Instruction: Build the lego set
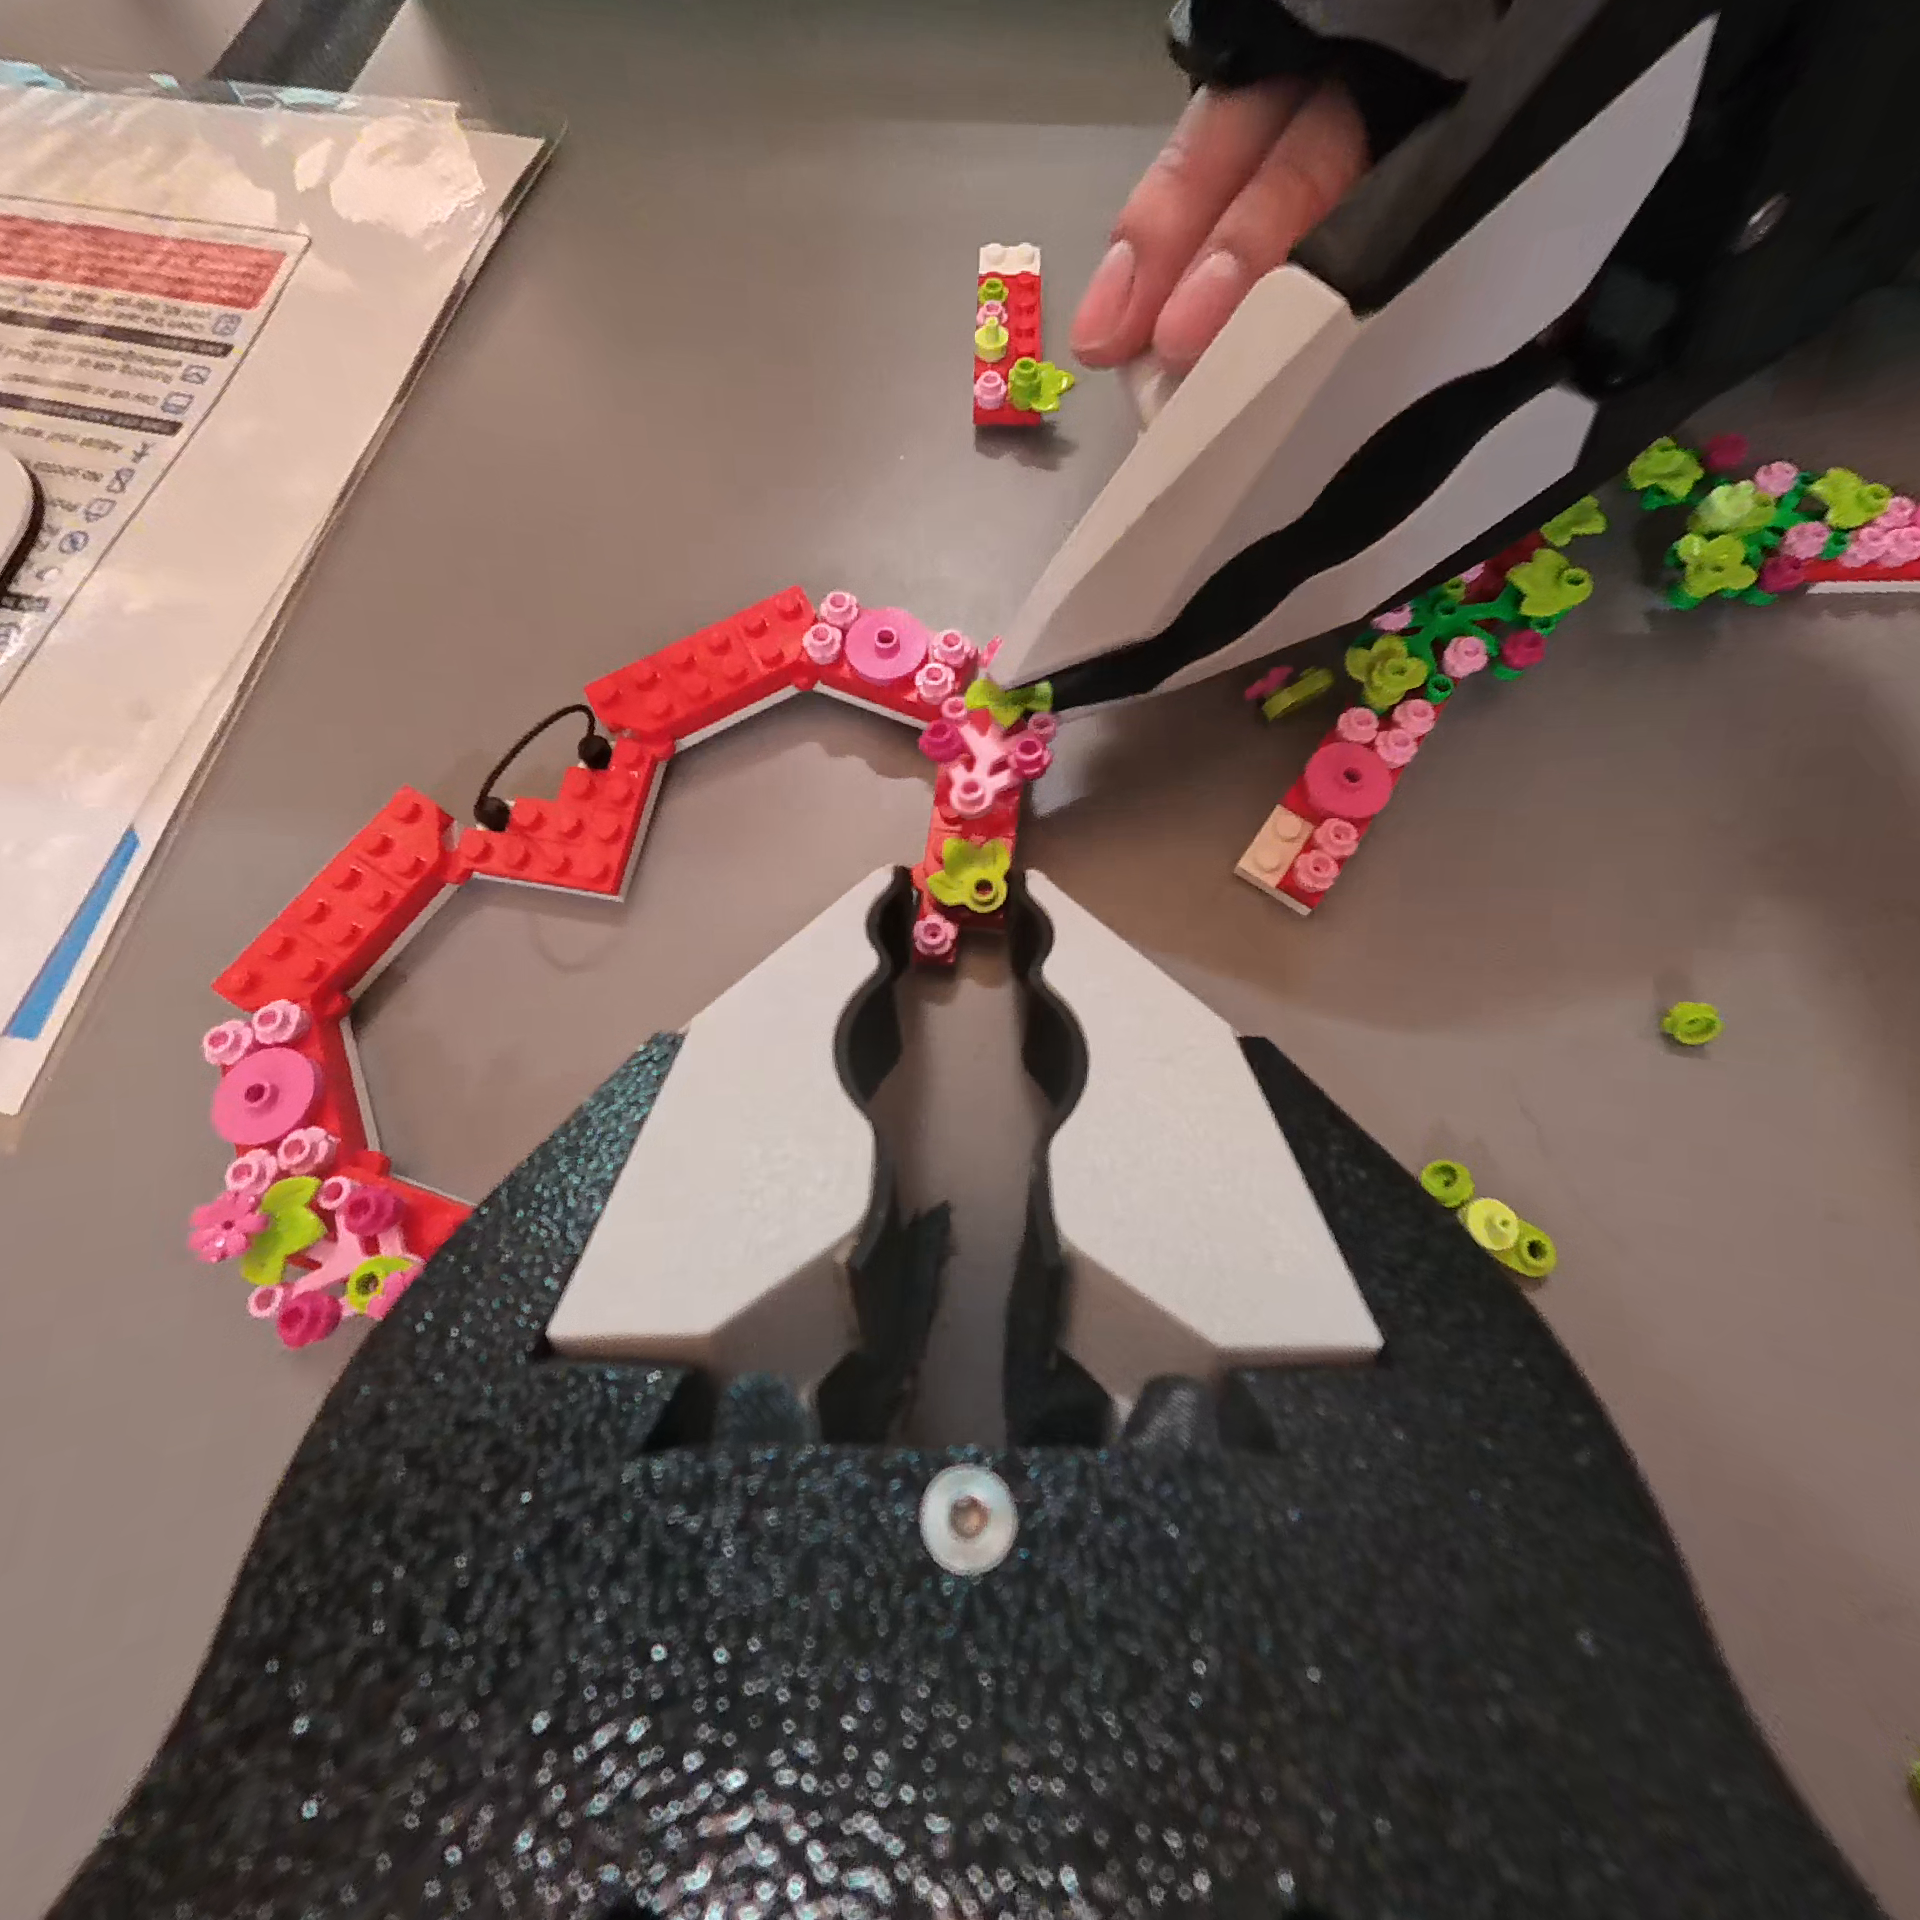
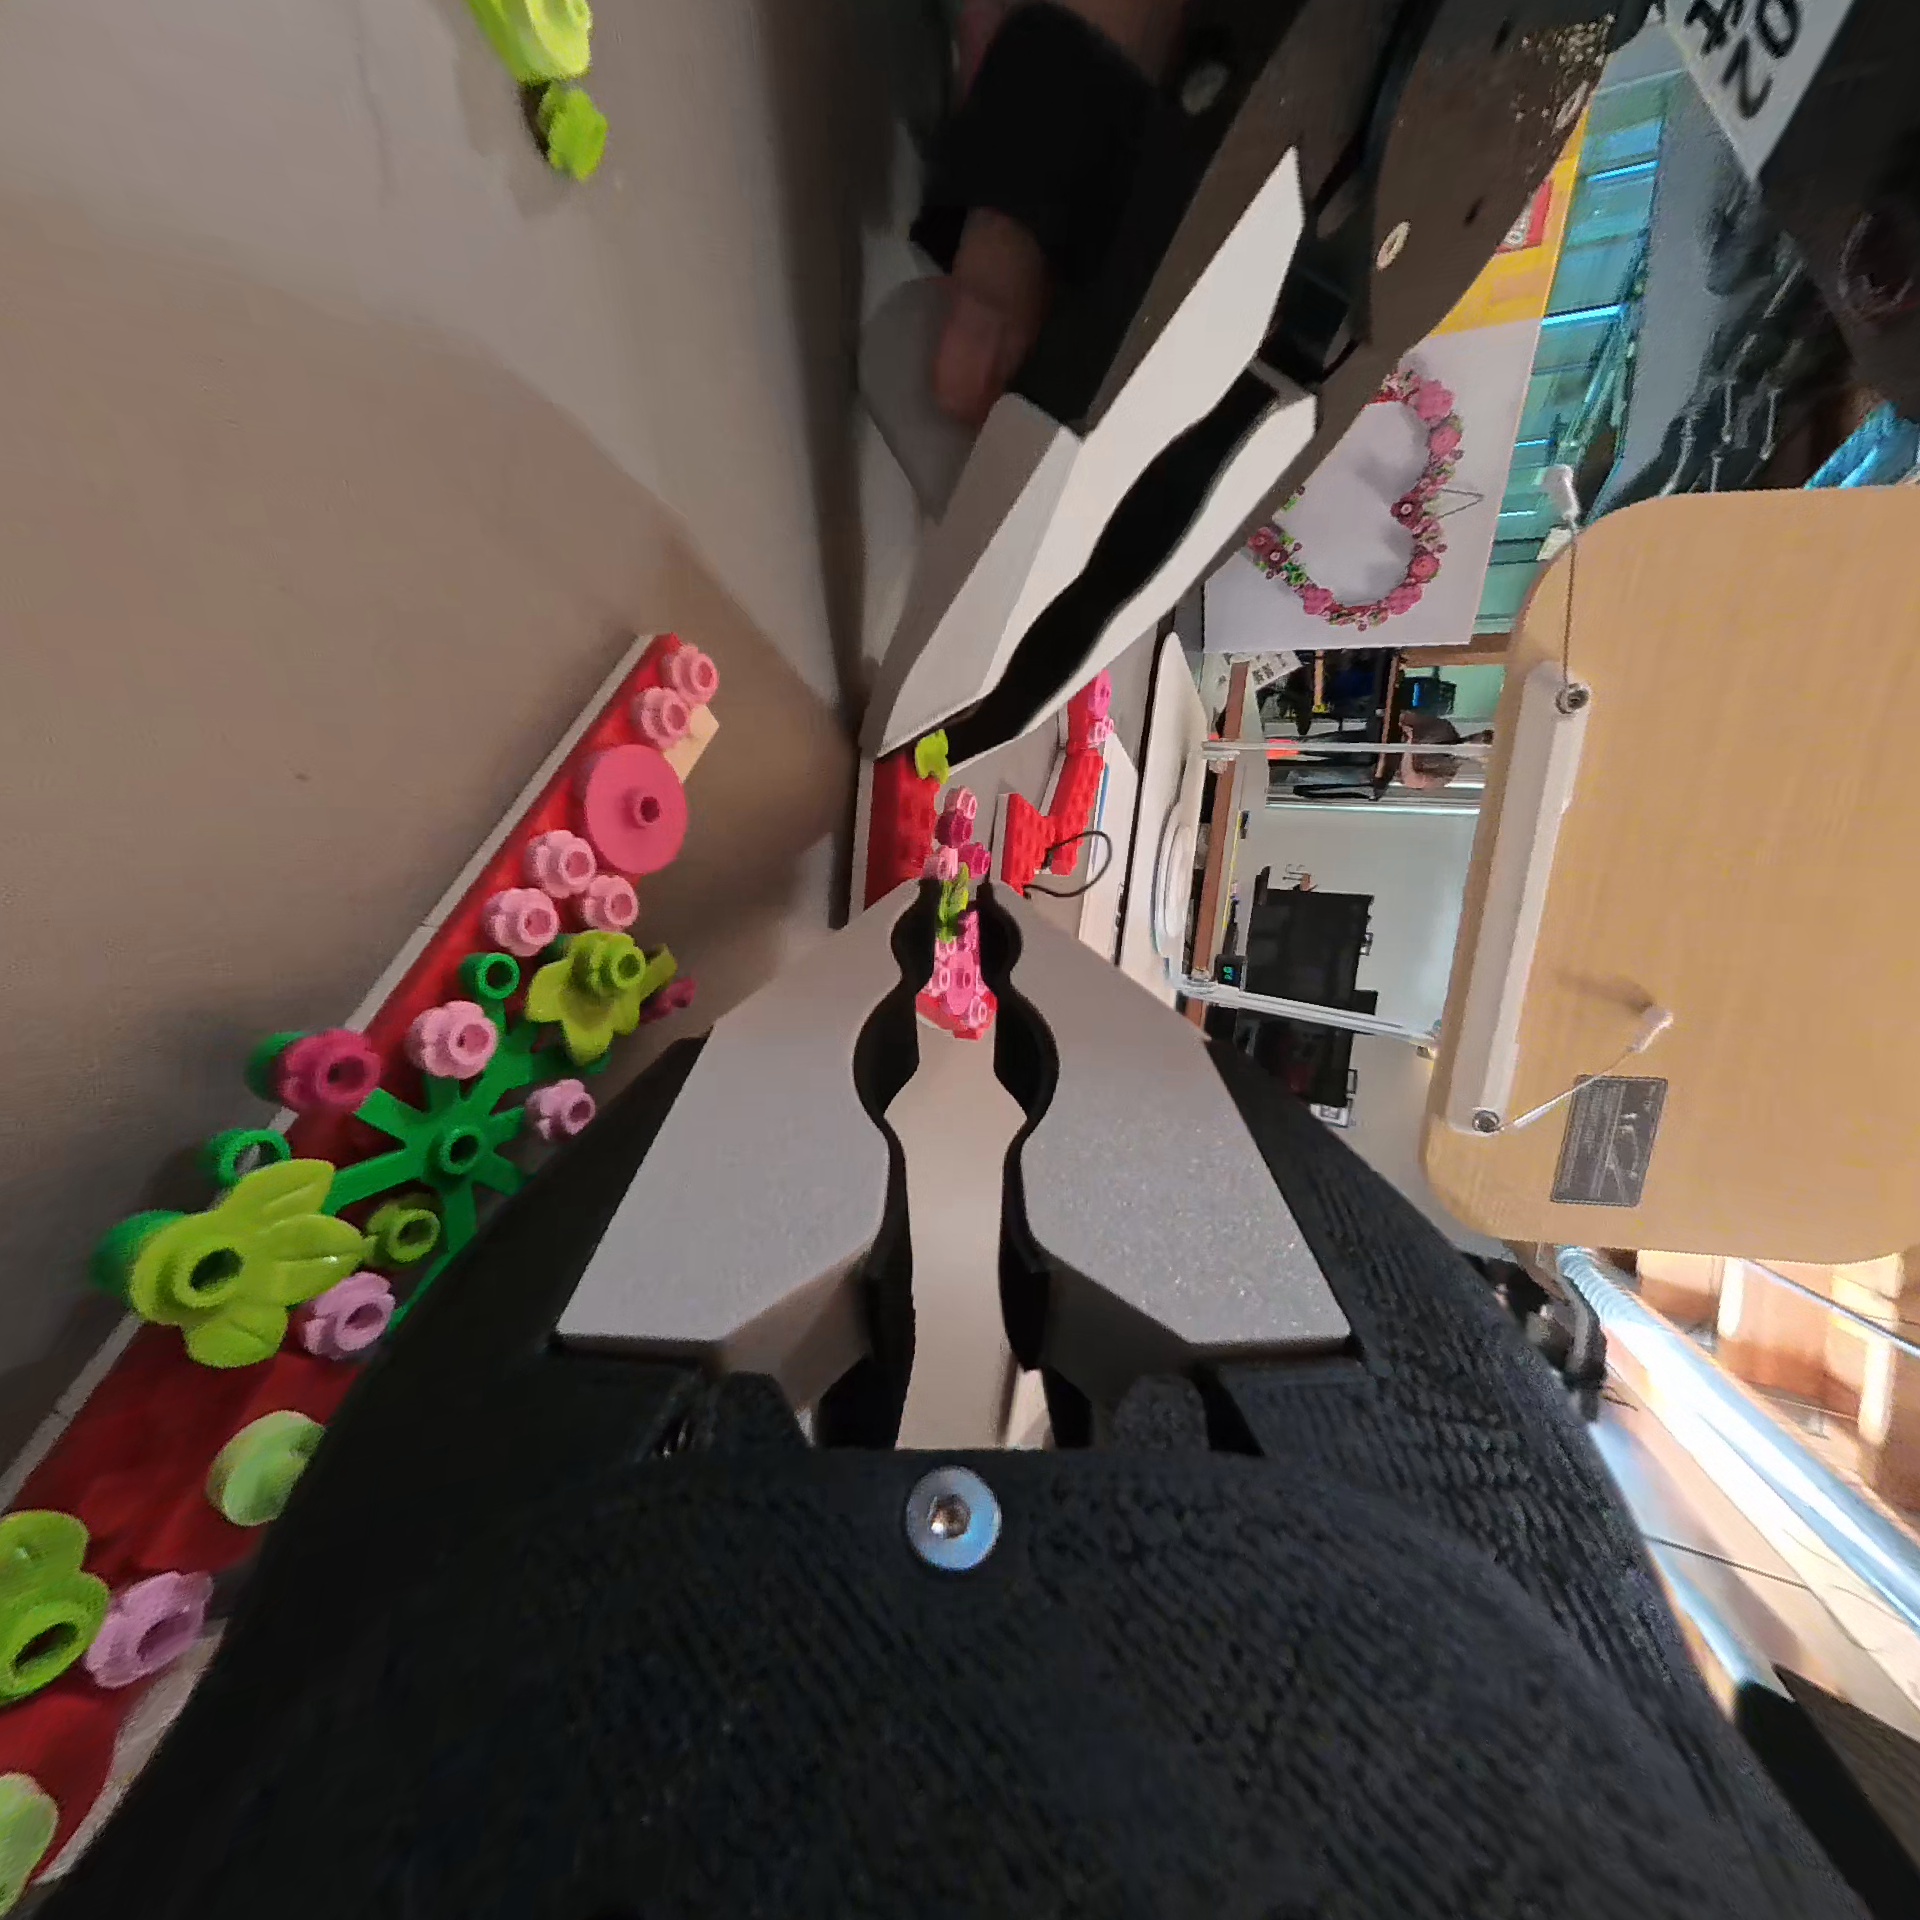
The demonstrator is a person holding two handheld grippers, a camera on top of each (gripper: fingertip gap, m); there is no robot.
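Observation:
A red lego arc [image 1: 665,675], half a heart shape with pink flowers, lies on the grey table [image 1: 727,364]. My left gripper [image 1: 961,894] is shut on the arc's near end, beside a lime leaf [image 1: 971,871] on it. My right gripper [image 1: 1023,694] comes in from the upper right and is shut on a small lime leaf piece [image 1: 1000,698], which it holds against the arc's flowered corner. In the right wrist view the lime leaf piece [image 2: 951,891] sits between my right gripper's [image 2: 948,906] tips. The left gripper [image 2: 883,740] shows above, at the red plates [image 2: 904,821].
A bagged instruction sheet [image 1: 156,416] lies at the left. A short flowered red strip [image 1: 1008,343], a longer one [image 1: 1340,790] and a green leaf cluster [image 1: 1766,530] lie at the right, with loose lime pieces [image 1: 1486,1221]. A person's hand [image 1: 1195,270] rests behind. A wooden chair back [image 2: 1714,831] stands beyond. Both grippers' tips are close together, under 4 cm apart.

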